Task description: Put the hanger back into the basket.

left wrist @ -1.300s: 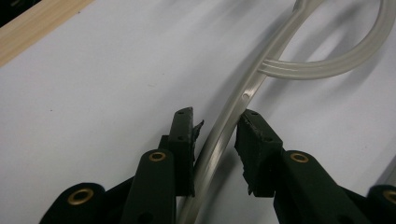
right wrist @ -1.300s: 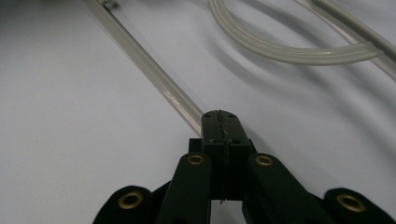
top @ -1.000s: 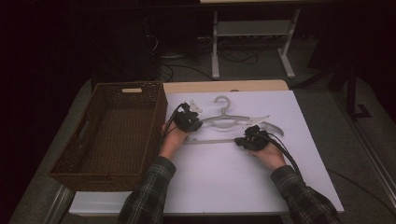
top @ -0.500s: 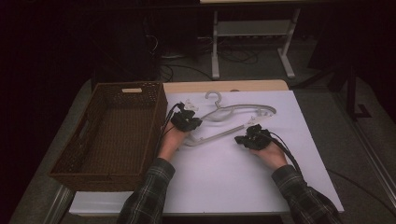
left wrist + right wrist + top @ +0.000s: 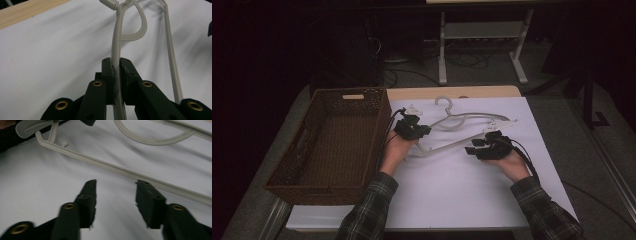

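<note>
White plastic hanger (image 5: 462, 131) lying on desk (image 5: 452, 200) beside basket (image 5: 332, 142); left hand-held gripper (image 5: 117, 72) clamping its arm, probably for lifting; right hand-held gripper (image 5: 116, 192) gaping wide, gripping nothing, near lower bar.

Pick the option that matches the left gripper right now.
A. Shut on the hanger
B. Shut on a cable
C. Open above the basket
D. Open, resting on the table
A: in the left gripper view the jaws of the left gripper press both sides of the hanger arm, over the white table.
</note>
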### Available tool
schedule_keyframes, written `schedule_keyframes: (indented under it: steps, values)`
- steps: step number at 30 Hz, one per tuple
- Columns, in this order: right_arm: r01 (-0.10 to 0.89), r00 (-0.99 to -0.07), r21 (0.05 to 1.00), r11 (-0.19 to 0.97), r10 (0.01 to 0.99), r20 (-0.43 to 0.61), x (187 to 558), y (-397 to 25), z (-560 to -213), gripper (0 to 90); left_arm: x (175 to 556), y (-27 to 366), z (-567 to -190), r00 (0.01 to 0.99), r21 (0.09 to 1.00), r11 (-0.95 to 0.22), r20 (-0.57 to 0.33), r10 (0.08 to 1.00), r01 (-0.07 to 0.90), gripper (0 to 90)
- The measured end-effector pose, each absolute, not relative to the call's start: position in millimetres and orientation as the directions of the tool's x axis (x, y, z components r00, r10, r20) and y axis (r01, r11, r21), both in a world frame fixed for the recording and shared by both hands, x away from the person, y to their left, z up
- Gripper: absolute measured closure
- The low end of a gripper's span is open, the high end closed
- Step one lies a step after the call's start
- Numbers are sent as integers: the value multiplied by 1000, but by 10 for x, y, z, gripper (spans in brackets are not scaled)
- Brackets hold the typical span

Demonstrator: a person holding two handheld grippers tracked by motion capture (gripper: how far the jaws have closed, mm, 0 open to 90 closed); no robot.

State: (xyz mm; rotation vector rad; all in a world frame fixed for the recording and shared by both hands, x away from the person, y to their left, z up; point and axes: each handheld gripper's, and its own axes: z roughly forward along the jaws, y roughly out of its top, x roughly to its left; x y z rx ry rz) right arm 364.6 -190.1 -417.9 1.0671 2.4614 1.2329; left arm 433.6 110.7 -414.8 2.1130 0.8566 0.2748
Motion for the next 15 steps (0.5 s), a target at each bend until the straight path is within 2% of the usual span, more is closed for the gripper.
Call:
schedule_keyframes:
  steps: [5, 15]
  values:
    - [524, -713, 749, 407, 690, 124, 3561, -1988, -4143, 308, 4296, 1099, -4065, 736, 775, -400, -120, 666, 489, 830]
    - [499, -702, 781, 376, 704, 110, 3293, -2151, -4138, 270, 4209, 1106, -3800, 729, 795, -363, -139, 671, 486, 831]
